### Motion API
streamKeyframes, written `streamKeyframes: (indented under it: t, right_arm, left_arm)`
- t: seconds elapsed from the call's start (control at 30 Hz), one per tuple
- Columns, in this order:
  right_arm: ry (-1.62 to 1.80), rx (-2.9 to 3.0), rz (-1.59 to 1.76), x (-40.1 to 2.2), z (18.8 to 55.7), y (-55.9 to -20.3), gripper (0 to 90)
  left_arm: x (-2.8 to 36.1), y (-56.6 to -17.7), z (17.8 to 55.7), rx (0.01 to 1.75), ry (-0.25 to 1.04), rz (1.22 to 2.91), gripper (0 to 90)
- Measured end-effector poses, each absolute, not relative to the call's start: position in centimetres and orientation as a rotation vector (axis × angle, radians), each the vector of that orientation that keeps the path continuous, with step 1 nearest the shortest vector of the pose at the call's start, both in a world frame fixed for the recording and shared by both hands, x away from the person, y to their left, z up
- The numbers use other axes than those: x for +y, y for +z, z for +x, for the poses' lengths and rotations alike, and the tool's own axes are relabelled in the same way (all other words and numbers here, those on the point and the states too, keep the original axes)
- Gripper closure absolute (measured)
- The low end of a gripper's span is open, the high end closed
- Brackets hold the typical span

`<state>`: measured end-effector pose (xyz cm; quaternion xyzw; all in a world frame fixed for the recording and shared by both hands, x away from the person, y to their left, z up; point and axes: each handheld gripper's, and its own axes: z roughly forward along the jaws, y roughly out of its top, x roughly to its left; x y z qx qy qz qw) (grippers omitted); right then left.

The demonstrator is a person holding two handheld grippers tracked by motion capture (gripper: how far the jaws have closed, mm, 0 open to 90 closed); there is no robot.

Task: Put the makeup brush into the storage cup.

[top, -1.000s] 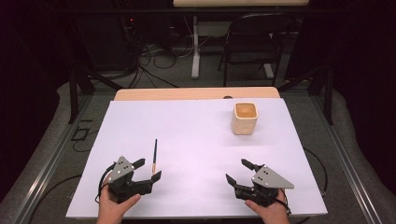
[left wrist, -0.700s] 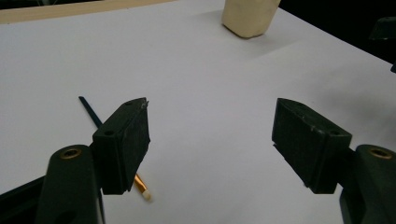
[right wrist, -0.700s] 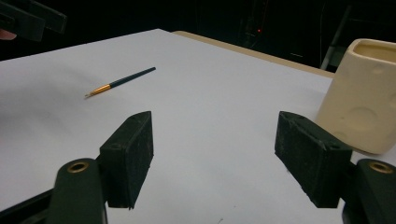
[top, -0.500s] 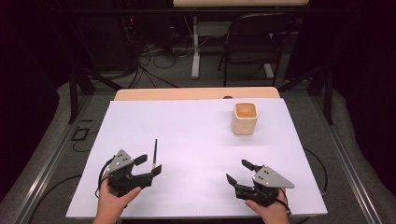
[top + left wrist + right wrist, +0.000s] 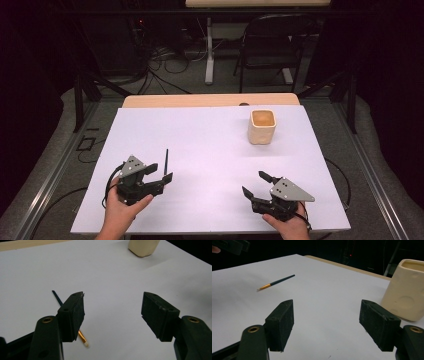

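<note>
A thin paintbrush [image 5: 166, 158] with a dark handle, gold ferrule and pale tip lies on the white table [image 5: 210, 150] at the front left. My left gripper [image 5: 161, 171] sits over the brush's near end. In the left gripper view the brush [image 5: 57, 297] runs under the left jaw and its tip pokes out below. The left gripper [image 5: 113, 302] has just been closing a little; its jaws still stand wide and the pads press on nothing. My right gripper [image 5: 254, 183] rests open at the front right, with nothing between the jaws [image 5: 327, 307].
A cream cup [image 5: 262, 126] stands upright at the back right of the table; it also rises close by in the right gripper view [image 5: 407, 290]. Beyond the table's wooden far edge [image 5: 210, 100] are a chair, cables and dark floor.
The left gripper has edged forward along the brush's near end and its jaws have narrowed slightly. The right gripper, the brush and the cup have stayed put.
</note>
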<state>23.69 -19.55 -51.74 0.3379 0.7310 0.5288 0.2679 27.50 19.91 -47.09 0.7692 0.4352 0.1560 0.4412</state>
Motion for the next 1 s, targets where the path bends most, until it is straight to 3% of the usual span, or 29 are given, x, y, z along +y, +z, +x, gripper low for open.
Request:
streamKeyframes:
  t: [0.4, 1.0]
  right_arm:
    - [1.442, 1.961, 0.913, -19.5, 23.8, -51.9, 27.5]
    - [1.442, 1.977, 0.921, -19.5, 23.7, -51.9, 27.6]
  left_arm:
    - [19.5, -45.9, 28.6, 1.117, 0.431, 1.975, 34.0]
    - [20.2, -45.9, 30.7, 1.238, 0.357, 2.009, 32.3]
